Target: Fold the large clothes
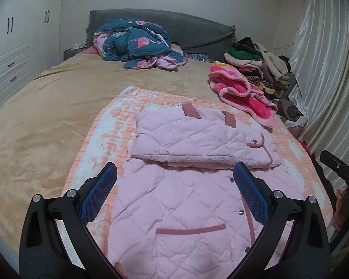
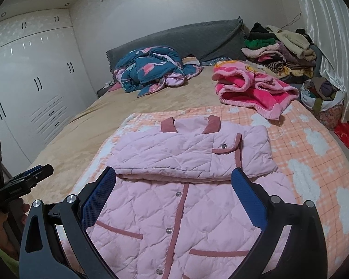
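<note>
Writing: no legible brand, label or text on any item in either view.

Pink quilted jacket (image 1: 188, 200) (image 2: 181, 186): one. Lies front-up on the peach checked blanket (image 1: 100, 125) (image 2: 314, 153) spread over the near part of the bed (image 1: 46, 121) (image 2: 81, 127). Collar end is folded over the body, forming a flat upper layer whose near edge runs across the garment. Darker pink trim on the collar, placket and pockets. Snap buttons along the placket: four visible in the left wrist view, four in the right wrist view. Pocket slits on the lower body: two in the right wrist view; one small flap pocket with its own snap on the folded layer.

Left hand-held gripper (image 1: 175, 174): jaws spread wide, blue pads on either side of the jacket, nothing between them. It hovers above the garment; contact cannot be judged.

Right hand-held gripper (image 2: 173, 177): jaws likewise spread, gripping nothing, over the jacket just before the fold edge.

Other items: one teal flamingo-print quilt (image 1: 137, 44) (image 2: 151, 69) bunched at the grey headboard (image 1: 193, 30) (image 2: 186, 37); one bright pink fleece blanket (image 1: 239, 90) (image 2: 253, 86); one clothes pile (image 1: 260, 65) (image 2: 279, 51), item count possibly a dozen, layers too jumbled to separate.
</note>
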